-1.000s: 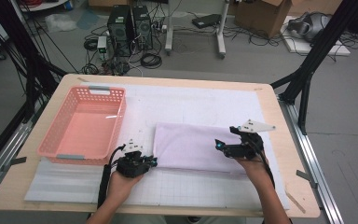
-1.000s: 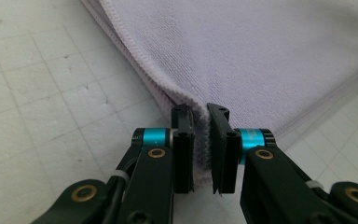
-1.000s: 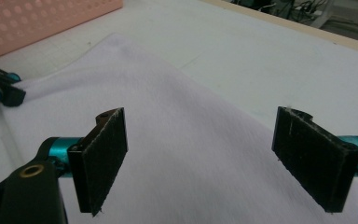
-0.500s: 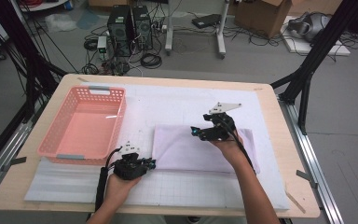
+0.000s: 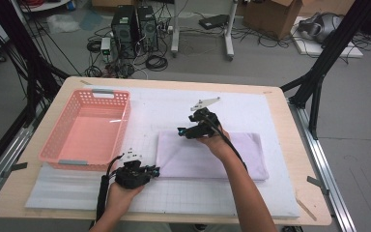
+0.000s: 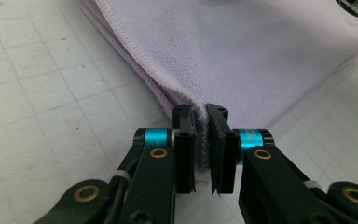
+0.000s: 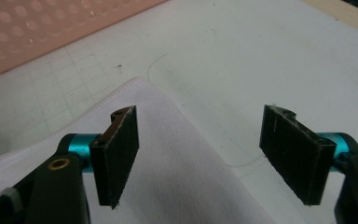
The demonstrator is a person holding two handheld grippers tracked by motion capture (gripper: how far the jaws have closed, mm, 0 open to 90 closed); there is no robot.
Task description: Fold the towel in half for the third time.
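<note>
A folded lavender towel (image 5: pixel 207 154) lies on the white gridded mat, right of a pink basket (image 5: pixel 84 128). My left gripper (image 5: pixel 155 170) sits at the towel's near-left corner. In the left gripper view it (image 6: pixel 201 140) is shut on the towel's (image 6: pixel 242 56) stitched edge, which is pinched between the jaws. My right gripper (image 5: pixel 179 131) hovers over the towel's far-left corner. In the right gripper view it (image 7: pixel 200 158) stands wide open, holding nothing, with the towel corner (image 7: pixel 168 177) below its left jaw.
The basket (image 7: pixel 37 28) looks empty and stands at the mat's left end. The white mat (image 5: pixel 164 203) covers most of the wooden table (image 5: pixel 297 140). Bare mat lies beyond and in front of the towel. Computers, cables and stands are on the floor behind.
My right gripper has travelled left from the towel's right end to its far-left corner, still open. The left gripper has stayed shut at the near-left corner.
</note>
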